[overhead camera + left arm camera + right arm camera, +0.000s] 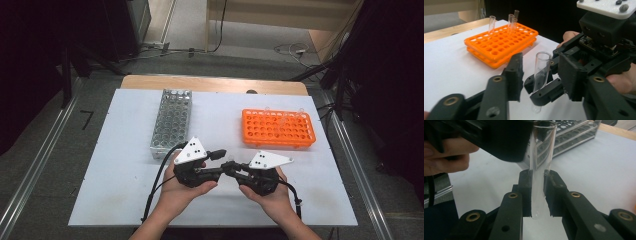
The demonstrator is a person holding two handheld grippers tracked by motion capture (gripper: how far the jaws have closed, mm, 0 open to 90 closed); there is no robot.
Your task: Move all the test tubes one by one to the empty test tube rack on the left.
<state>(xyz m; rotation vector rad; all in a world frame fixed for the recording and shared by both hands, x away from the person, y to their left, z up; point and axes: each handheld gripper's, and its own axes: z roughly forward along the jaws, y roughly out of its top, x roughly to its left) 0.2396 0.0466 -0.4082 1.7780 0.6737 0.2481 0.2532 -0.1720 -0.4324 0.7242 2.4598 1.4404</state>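
Note:
A clear glass test tube (540,182) stands upright with my right gripper (537,178) shut on its lower half. In the left gripper view the same tube (541,72) rises between the two jaws of my left gripper (540,61). There is a gap on each side of it, so the left pads (515,75) do not touch the glass. In the high view the two grippers meet tip to tip near the table's front middle, left gripper (224,161) pointing right and right gripper (235,167) pointing left.
An orange tube rack (278,128) at the back right holds several tubes (491,23). A metal rack (171,122) stands at the back left. Both rest on a white board (125,150). Dark stands and cables surround the table.

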